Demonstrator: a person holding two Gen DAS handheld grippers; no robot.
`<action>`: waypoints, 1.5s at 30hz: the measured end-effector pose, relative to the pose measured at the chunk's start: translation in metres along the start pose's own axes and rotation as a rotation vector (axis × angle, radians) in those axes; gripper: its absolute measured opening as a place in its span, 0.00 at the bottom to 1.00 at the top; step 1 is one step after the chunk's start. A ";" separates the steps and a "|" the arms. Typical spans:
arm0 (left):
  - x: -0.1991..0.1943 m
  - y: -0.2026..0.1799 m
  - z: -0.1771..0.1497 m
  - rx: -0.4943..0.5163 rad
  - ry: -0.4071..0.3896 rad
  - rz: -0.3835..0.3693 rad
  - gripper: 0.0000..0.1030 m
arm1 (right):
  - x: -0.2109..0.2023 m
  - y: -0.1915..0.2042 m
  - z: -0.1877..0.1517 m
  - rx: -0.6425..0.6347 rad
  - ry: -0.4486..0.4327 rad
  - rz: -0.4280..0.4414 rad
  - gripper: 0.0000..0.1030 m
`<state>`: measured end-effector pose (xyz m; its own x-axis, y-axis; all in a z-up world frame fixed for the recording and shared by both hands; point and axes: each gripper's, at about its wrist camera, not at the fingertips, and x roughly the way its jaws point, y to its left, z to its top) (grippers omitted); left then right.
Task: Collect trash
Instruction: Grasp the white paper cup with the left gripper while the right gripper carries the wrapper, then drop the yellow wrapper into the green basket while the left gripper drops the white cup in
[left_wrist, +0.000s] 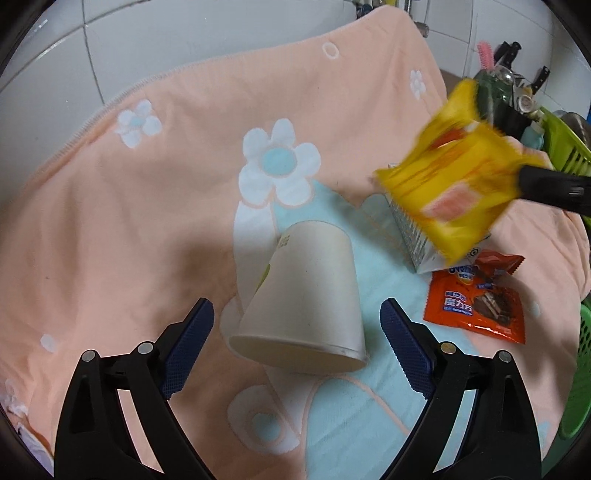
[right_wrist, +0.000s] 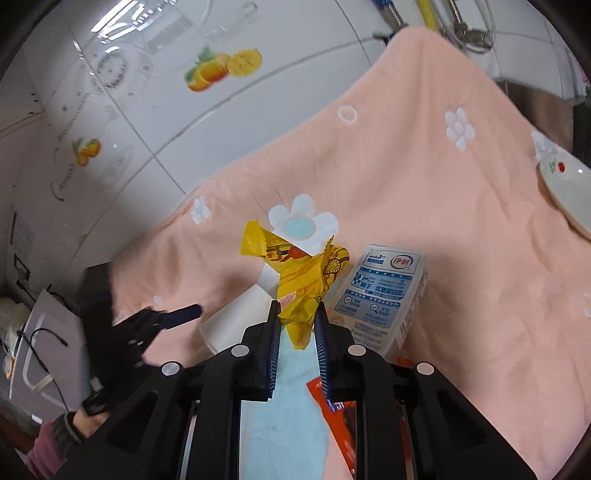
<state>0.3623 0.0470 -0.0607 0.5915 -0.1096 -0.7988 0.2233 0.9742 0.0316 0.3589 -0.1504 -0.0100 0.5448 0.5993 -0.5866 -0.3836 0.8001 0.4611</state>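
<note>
Left wrist view shows the left hand-held gripper (left_wrist: 297, 325) spread wide, straddling a tipped paper cup (left_wrist: 306, 295) that lies on the peach flowered towel (left_wrist: 147, 206); its pads do not touch the cup. The right hand-held gripper (right_wrist: 297, 314) is clenched on a crumpled yellow wrapper (right_wrist: 299, 273), lifted clear of the towel above a milk carton (right_wrist: 384, 295). An orange snack packet (left_wrist: 476, 295) lies beside the carton. To take the cup well, I would settle the pads level across its wall before squeezing gently, since thin paper likely buckles.
</note>
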 end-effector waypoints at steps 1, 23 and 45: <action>0.002 -0.001 0.000 0.001 0.005 -0.003 0.84 | -0.008 0.000 -0.002 -0.003 -0.009 0.005 0.17; -0.062 -0.044 -0.032 0.000 -0.088 -0.044 0.66 | -0.159 -0.045 -0.105 0.057 -0.090 -0.076 0.17; -0.148 -0.214 -0.103 0.165 -0.160 -0.351 0.66 | -0.303 -0.133 -0.264 0.205 -0.113 -0.381 0.18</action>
<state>0.1472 -0.1252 -0.0106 0.5669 -0.4714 -0.6756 0.5464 0.8289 -0.1198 0.0481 -0.4317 -0.0693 0.7011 0.2470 -0.6690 0.0100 0.9346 0.3555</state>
